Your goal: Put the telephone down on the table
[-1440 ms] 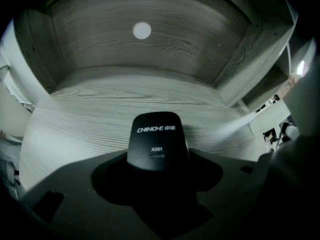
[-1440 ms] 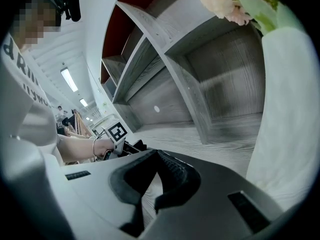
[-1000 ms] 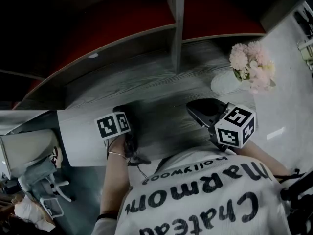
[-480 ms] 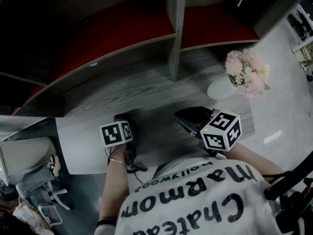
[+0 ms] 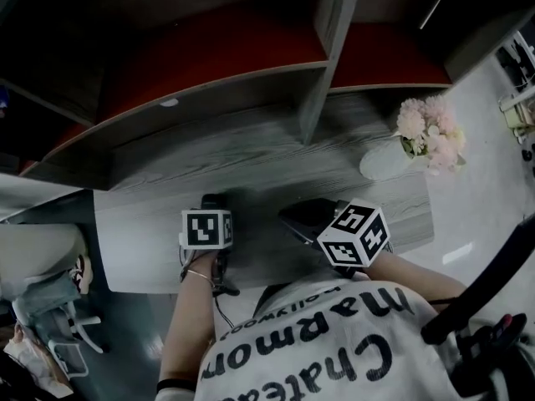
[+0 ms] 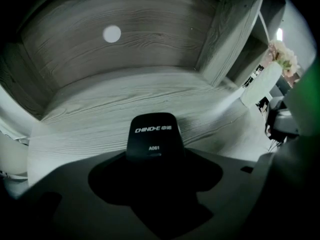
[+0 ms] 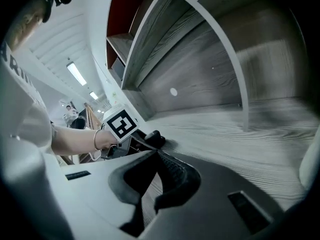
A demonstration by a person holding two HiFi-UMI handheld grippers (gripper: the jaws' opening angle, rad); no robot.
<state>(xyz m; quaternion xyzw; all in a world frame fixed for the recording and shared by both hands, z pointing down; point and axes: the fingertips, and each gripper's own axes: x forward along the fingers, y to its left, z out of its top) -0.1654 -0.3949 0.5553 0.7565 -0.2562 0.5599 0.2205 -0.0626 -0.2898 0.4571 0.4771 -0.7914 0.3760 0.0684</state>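
My right gripper (image 5: pixel 299 215) has slid inward, fingers closed on nothing. The left gripper's (image 5: pixel 214 203) fingers grip the telephone (image 6: pixel 152 134) low at the table (image 5: pixel 276 153), so I judge release comes next.

telephone (image 6: pixel 152 136) is showing white print "CHINO-E" followed by two Chinese characters | "A061" is sitting just beneath that on the same dark face | person's white shirt (image 5: pixel 334 353) is carrying black lettering, upside down in the head view: "Chatea", "marmo", small "ollywoo", ends cut off
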